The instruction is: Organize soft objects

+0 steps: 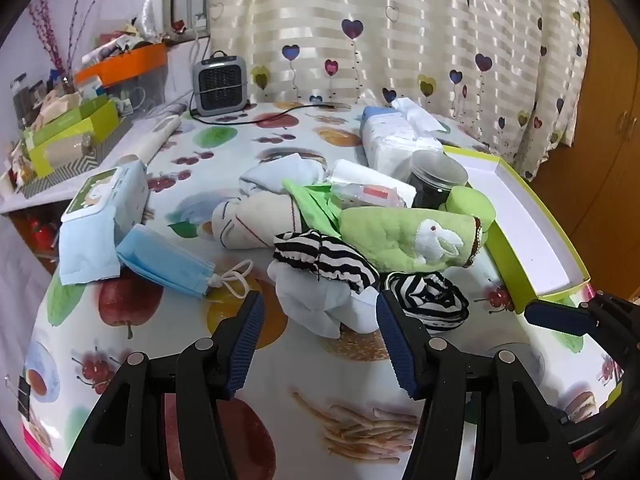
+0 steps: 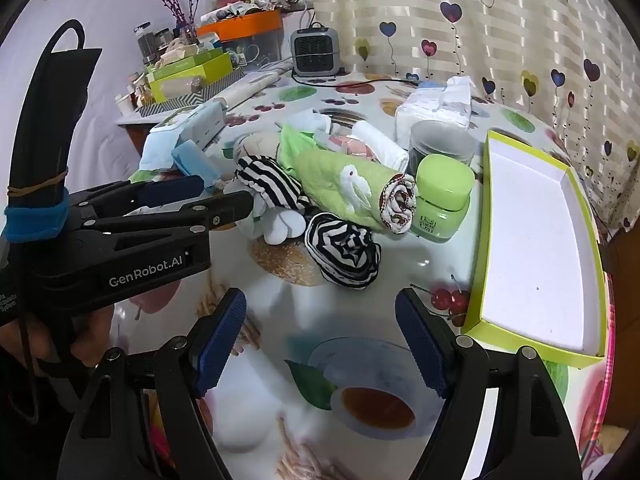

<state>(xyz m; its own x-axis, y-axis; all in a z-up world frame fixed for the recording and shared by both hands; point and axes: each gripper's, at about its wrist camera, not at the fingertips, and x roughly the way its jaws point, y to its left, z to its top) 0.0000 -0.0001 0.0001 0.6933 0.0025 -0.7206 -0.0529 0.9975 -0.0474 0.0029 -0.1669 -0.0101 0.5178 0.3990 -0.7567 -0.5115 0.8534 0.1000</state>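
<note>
A heart-print curtain backs a bench dressed in a fruit-pattern cloth, and soft things are heaped in the middle of it. Left tongs hang low over the near edge, blue pads spread wide, nothing between them. Straight ahead of them sits a white cloth, with one striped sock draped over it and a second striped sock balled up just off the right pad. Beyond those lies a rolled green towel with a white rabbit on it. To the left of these tongs, blue masks lie beside a wipes pack.

Over to the right tongs: also gaping, also holding nothing, hovering above bare cloth. The balled sock lies just ahead of them, the towel behind it, touching a green jar. To the right, a lime tray with a white floor, nothing in it.
</note>
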